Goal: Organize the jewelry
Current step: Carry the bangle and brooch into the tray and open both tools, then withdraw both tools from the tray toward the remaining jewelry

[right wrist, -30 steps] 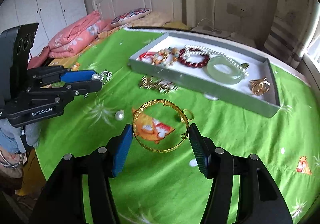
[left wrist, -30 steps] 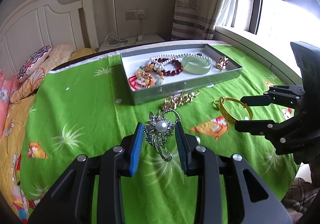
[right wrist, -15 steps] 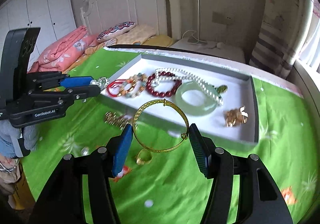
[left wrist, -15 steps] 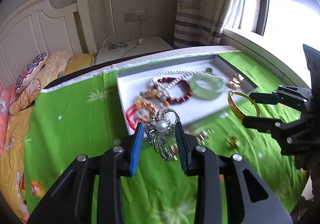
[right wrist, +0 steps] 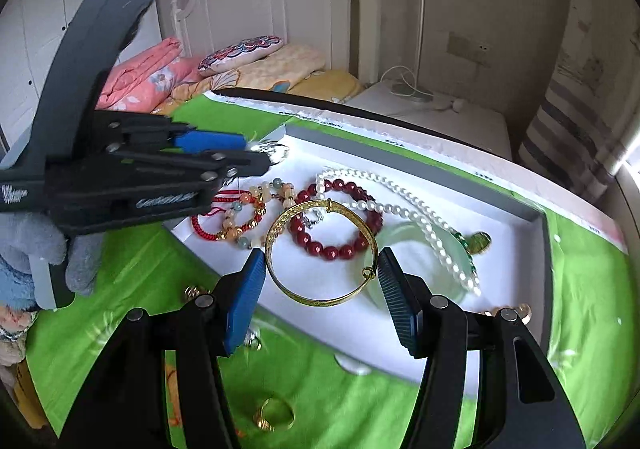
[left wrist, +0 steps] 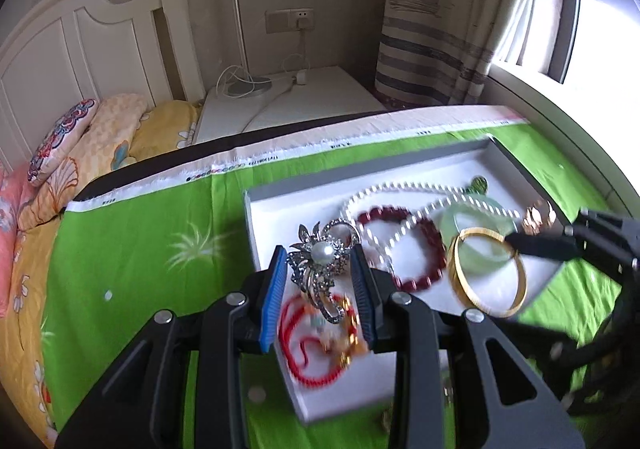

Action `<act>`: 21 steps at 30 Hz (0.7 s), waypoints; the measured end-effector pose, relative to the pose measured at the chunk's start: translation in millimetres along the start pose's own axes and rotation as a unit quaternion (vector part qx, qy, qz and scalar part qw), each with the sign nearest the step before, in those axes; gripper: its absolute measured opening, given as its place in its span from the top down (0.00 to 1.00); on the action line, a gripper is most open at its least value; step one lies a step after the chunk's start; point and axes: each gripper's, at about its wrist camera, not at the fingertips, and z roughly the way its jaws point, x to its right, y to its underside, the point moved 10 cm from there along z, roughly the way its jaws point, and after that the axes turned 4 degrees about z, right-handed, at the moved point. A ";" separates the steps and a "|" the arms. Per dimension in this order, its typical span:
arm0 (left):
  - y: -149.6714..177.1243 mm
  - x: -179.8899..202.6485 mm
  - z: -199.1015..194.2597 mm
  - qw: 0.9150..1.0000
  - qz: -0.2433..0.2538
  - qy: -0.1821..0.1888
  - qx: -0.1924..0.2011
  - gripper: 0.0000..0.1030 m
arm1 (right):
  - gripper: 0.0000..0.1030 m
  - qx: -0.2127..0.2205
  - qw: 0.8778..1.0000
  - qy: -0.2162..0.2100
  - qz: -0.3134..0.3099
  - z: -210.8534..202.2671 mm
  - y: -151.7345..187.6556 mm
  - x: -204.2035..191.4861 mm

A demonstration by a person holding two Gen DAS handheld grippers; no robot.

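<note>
My left gripper (left wrist: 318, 269) is shut on a silver brooch (left wrist: 322, 252) with a pearl centre, held above the left part of the white tray (left wrist: 288, 209). My right gripper (right wrist: 321, 269) is shut on a gold bangle (right wrist: 320, 301), held flat above the tray's (right wrist: 508, 225) middle. In the tray lie a dark red bead bracelet (right wrist: 336, 249), a pearl necklace (right wrist: 400, 205), a pale green jade bangle (right wrist: 404, 241), red cord bracelets (right wrist: 200, 221) and a gold piece (right wrist: 516, 311). The right wrist view shows the left gripper (right wrist: 256, 159) with the brooch (right wrist: 274, 151) at the tray's far left corner.
The tray rests on a green printed cloth (left wrist: 140, 249). A gold ring (right wrist: 276, 415), a small pearl (right wrist: 254, 341) and another gold item (right wrist: 192, 291) lie on the cloth in front of the tray. Behind stand a bed with pillows (left wrist: 60, 141), a white nightstand (left wrist: 300, 97) and a striped curtain (left wrist: 436, 49).
Both grippers have travelled forward from above the green cloth to above the tray, carrying the brooch and the gold bangle. Their grips look unchanged.
</note>
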 end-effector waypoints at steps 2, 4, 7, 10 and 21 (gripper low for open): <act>-6.7 -2.5 8.8 1.000 0.000 -0.004 -0.003 0.69 | 0.45 -0.002 1.000 -0.002 -0.003 5.9 -1.8 -0.8; -10.4 -4.0 15.4 1.000 -0.002 -0.005 -0.007 0.69 | 0.45 -0.005 1.000 -0.009 -0.001 11.8 -2.2 -2.5; -14.5 -7.2 26.2 1.000 -0.011 -0.006 -0.011 0.69 | 0.45 -0.009 1.000 -0.014 -0.001 18.3 -0.9 -3.8; -15.6 -14.3 35.1 0.999 -0.025 -0.016 -0.014 0.68 | 0.36 -0.007 1.000 -0.020 0.003 20.5 0.0 -4.5; -17.7 -41.4 -117.0 0.981 -0.031 -0.121 0.147 0.02 | 0.25 0.140 0.990 -0.016 0.029 -128.6 -24.3 21.8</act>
